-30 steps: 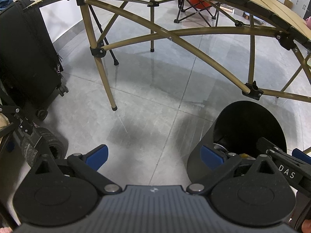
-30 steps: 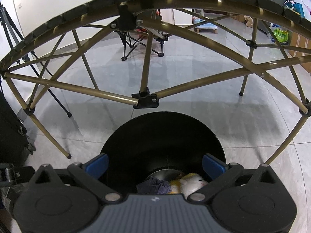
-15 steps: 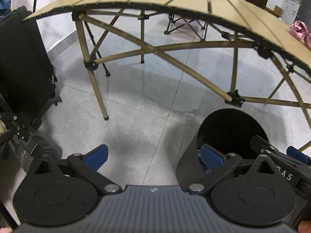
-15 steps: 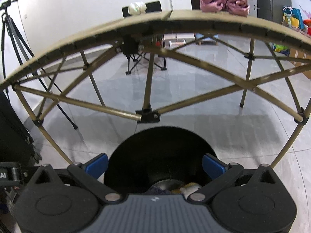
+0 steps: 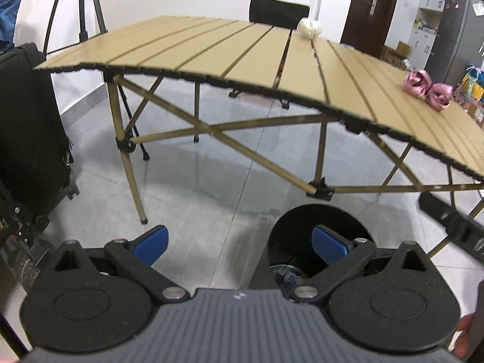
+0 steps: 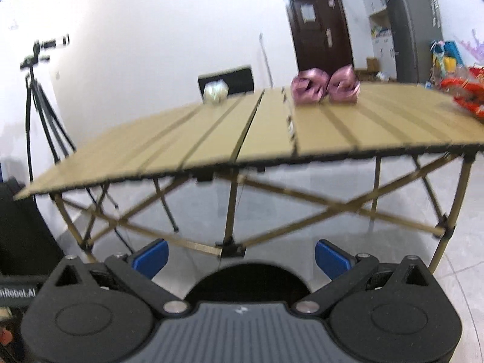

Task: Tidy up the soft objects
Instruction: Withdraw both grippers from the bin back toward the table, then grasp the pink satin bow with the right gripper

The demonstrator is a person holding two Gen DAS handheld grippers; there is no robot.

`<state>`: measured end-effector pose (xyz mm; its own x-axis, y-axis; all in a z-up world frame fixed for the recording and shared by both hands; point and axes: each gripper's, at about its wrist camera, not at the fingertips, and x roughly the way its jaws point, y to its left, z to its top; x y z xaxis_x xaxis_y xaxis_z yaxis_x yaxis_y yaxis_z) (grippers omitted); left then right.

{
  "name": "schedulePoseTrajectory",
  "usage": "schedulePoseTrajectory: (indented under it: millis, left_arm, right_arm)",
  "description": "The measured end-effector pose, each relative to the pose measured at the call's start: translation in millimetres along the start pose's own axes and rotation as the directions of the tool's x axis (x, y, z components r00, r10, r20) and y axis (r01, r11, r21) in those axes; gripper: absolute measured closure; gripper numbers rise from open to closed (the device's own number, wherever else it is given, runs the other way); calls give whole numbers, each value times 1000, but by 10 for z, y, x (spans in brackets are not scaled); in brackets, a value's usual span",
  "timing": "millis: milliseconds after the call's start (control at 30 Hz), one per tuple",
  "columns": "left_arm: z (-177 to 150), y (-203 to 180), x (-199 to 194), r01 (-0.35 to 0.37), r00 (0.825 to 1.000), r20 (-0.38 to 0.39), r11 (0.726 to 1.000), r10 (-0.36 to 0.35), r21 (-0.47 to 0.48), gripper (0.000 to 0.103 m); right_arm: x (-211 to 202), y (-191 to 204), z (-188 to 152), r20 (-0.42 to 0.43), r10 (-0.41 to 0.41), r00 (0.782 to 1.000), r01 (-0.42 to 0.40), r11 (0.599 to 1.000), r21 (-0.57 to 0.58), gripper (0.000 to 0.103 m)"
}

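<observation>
A pink satin bow (image 6: 325, 86) (image 5: 428, 90) lies on the tan slatted folding table (image 6: 211, 136) (image 5: 211, 51). Farther back on the table sits a small cream soft ball (image 6: 215, 91) (image 5: 309, 28). A red soft item (image 6: 467, 96) shows at the table's right edge. On the floor in front of the table stands a black bin (image 5: 317, 242) (image 6: 251, 281) with soft things at its bottom. My left gripper (image 5: 240, 243) is open and empty, to the left above the bin. My right gripper (image 6: 240, 260) is open and empty above the bin, below table height.
A black suitcase (image 5: 27, 133) stands on the left by a tripod (image 6: 42, 112). The table's crossed tan legs (image 6: 230, 211) stand just behind the bin. A black chair (image 5: 278, 12) is behind the table. Grey tiled floor (image 5: 211, 181) lies under the table.
Both grippers have risen and tilted up from the bin. The tabletop, with the bow and the cream ball, has come into view. Both stay open and empty.
</observation>
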<state>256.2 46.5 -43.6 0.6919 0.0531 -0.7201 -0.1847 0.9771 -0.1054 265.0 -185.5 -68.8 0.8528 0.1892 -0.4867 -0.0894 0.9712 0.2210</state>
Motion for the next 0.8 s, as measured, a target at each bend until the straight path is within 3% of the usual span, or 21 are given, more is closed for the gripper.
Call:
schedulePoseTrajectory:
  millis: [167,333,600,800]
  left_arm:
    - [101,-110,-128,10,999,44,1000,-10,21,0]
    - [288,-203,-214,6,995,95,999,-10,45,0]
    - [754,-391,-131,13,989,144,998,-23,68,0]
    - [1089,-593,75,16,986,165,995,-32,98,0]
  right_arm:
    - [-211,-224,261,111,-9,994,7,1000,14,0]
    - [-194,-437,570,167,-42,985,42,999,4,0]
    - [104,-750,1215,205,-108,973,126,989,-77,0]
    - [690,-953,1841,179,-169,969,198,966,-163,0]
